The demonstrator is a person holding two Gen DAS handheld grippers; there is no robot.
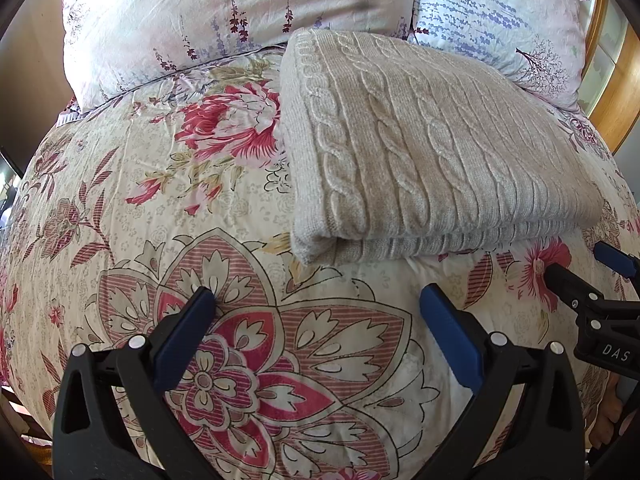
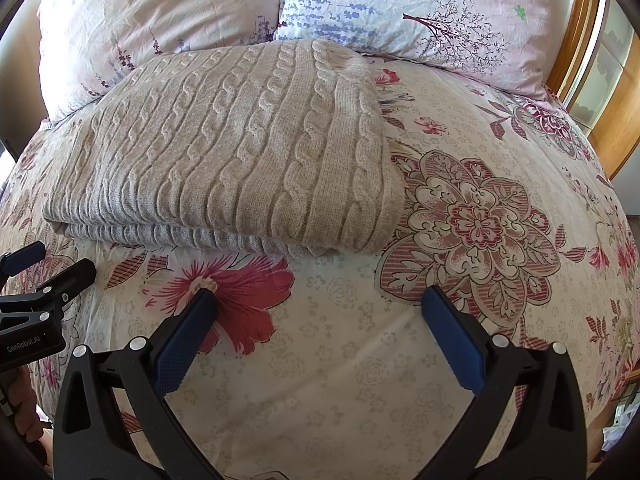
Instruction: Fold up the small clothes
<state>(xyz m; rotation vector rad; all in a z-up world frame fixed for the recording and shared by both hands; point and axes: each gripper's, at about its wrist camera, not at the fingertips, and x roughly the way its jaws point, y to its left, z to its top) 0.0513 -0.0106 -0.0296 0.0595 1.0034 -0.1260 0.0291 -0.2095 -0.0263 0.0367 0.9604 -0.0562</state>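
A beige cable-knit sweater (image 1: 420,148) lies folded into a thick rectangle on the flowered bedspread, its folded edge facing me; it shows again in the right wrist view (image 2: 240,152). My left gripper (image 1: 318,294) hovers open over the bedspread, short of the sweater's near left corner, nothing between its fingers. My right gripper (image 2: 320,294) is also open and empty, a little in front of the sweater's near right corner. Each gripper appears at the edge of the other's view: the right gripper (image 1: 588,280) and the left gripper (image 2: 44,272).
The bedspread (image 1: 160,200) covers the whole bed. Two flowered pillows (image 1: 224,12) (image 1: 512,20) lie behind the sweater. A wooden frame (image 2: 612,112) runs along the right side. A hand (image 2: 24,408) holds the left gripper at the lower left.
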